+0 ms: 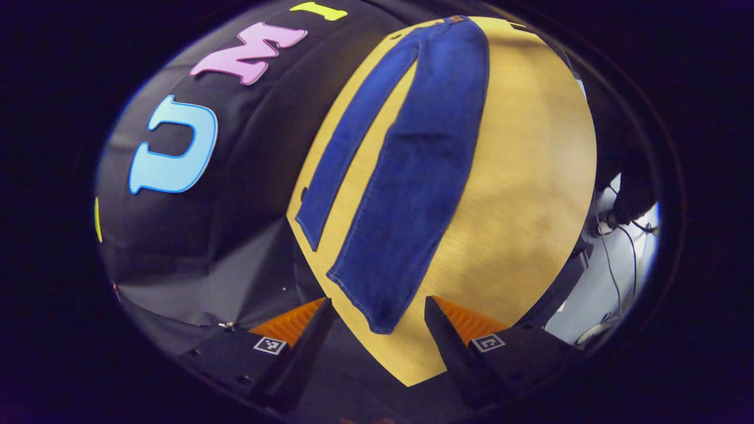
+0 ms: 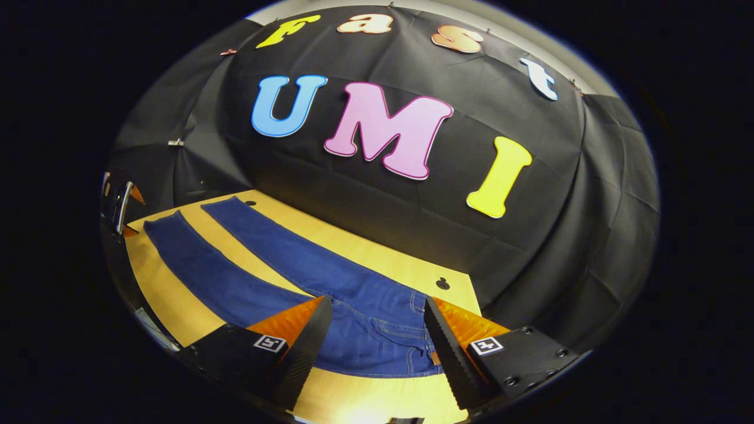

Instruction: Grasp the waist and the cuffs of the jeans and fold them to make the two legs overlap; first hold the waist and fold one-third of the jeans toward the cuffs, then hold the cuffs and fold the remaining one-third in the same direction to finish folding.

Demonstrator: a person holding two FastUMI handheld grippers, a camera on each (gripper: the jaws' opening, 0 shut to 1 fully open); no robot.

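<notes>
Spreading flat on the surface [image 1: 530,176], legs apart, the jeans [image 1: 412,176] look limp; pinch cuff hem and waistband. Your left tool [image 1: 377,330] and right tool [image 2: 377,330] gape wide, empty.

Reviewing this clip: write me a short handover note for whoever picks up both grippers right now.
Left gripper: open, empty, facing the nearer leg's cuff.
Right gripper: open, empty, over the waist.
Jeans: flat on the wooden table, legs spread apart with bare wood between them.
Done: no fold made.
Left: grasp waist and cuffs, overlap the legs, fold the waist third toward the cuffs, then fold the cuff third.
</notes>
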